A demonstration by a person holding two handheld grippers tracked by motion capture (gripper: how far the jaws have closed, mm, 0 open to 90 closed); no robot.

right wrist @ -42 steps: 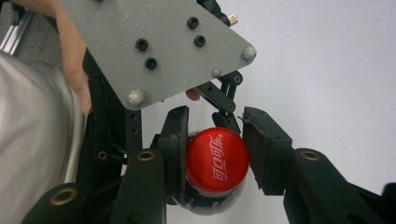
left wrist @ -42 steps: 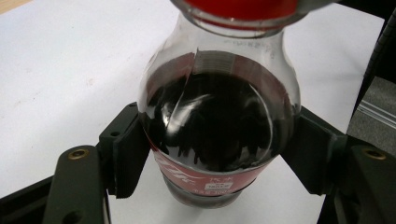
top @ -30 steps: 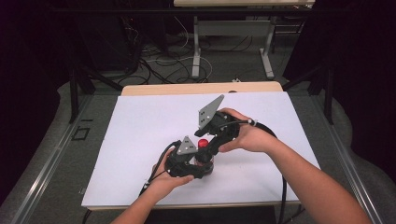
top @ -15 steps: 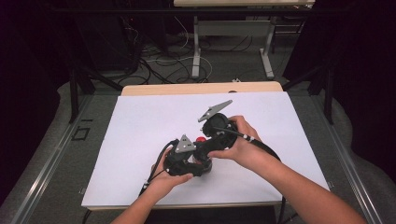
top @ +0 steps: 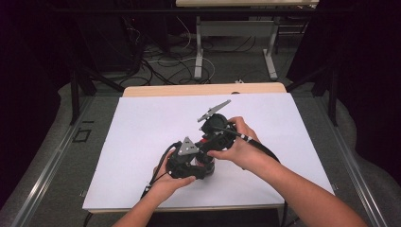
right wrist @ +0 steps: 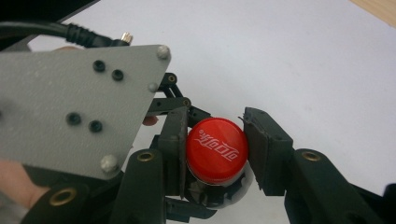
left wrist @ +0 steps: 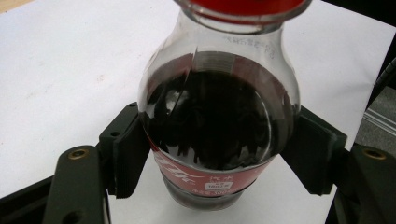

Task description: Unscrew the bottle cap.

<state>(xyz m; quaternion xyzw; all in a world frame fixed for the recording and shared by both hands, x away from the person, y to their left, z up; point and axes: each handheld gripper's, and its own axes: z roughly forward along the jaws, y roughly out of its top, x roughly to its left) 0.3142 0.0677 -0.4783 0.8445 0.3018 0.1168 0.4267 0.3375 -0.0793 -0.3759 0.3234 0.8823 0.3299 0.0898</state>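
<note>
left gripper (left wrist: 219, 163) clamps the cola bottle (left wrist: 217, 126) body; right gripper (right wrist: 215, 154), just closed on the red cap (right wrist: 217, 149), should twist squarely, cap at 12 o'clock.

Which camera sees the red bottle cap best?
The right gripper view: the red cap faces the camera, its white writing clear. The left gripper view catches its lower edge at the top; the high view gives a small red spot.

A glossy clear plastic bottle (left wrist: 219, 126) with a smooth red plastic cap (right wrist: 217, 149) stands on matt white sheeting (top: 142, 142).
</note>
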